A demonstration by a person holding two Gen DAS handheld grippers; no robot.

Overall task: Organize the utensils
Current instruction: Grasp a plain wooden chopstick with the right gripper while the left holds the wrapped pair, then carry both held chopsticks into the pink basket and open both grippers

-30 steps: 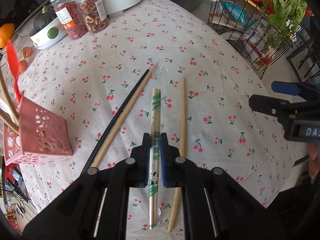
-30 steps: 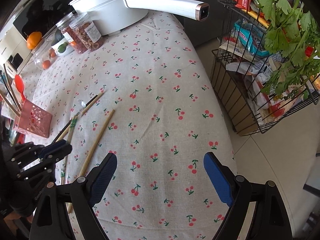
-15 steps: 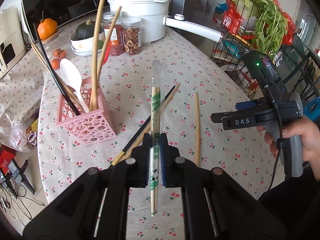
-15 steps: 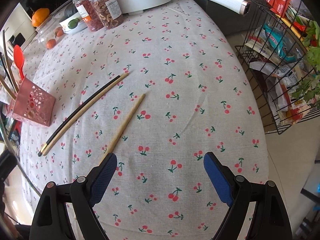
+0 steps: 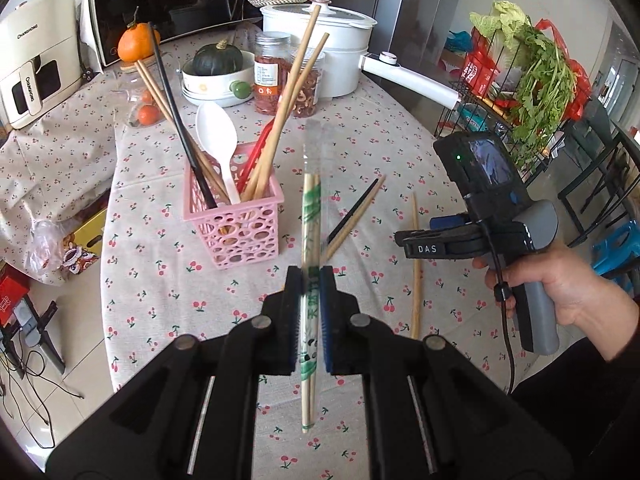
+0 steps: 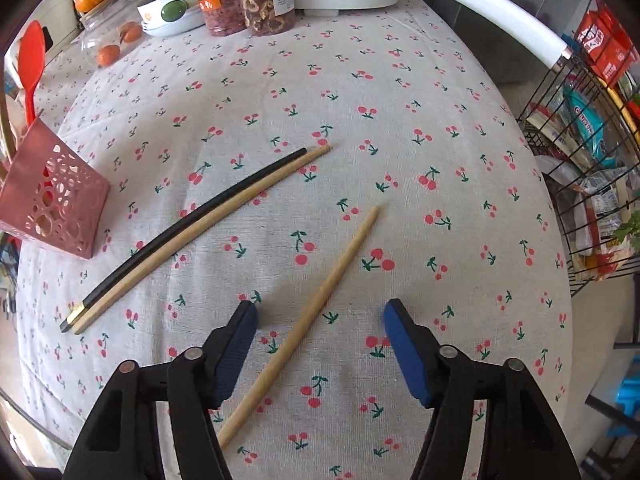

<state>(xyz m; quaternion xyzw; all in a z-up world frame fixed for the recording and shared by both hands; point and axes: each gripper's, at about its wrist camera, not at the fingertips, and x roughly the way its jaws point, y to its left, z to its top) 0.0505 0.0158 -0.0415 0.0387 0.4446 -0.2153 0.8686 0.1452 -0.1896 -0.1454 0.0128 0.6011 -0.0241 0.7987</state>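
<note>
Left tool clamped on wrapped chopsticks near pink basket; right tool closing around bare chopstick, not touching; black-and-wood pair beside.

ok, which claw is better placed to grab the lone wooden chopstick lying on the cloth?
Right claw: closing astride the lone wooden chopstick. Left claw is shut on the plastic-wrapped chopstick pair.

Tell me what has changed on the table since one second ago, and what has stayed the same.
The left hand-held gripper, shut on the wrapped chopsticks, lifted them off the cherry tablecloth toward the pink basket. The right hand-held gripper came down over the single wooden chopstick; its jaws are closing around it, not yet touching. The black and wooden chopstick pair stayed put.
</note>
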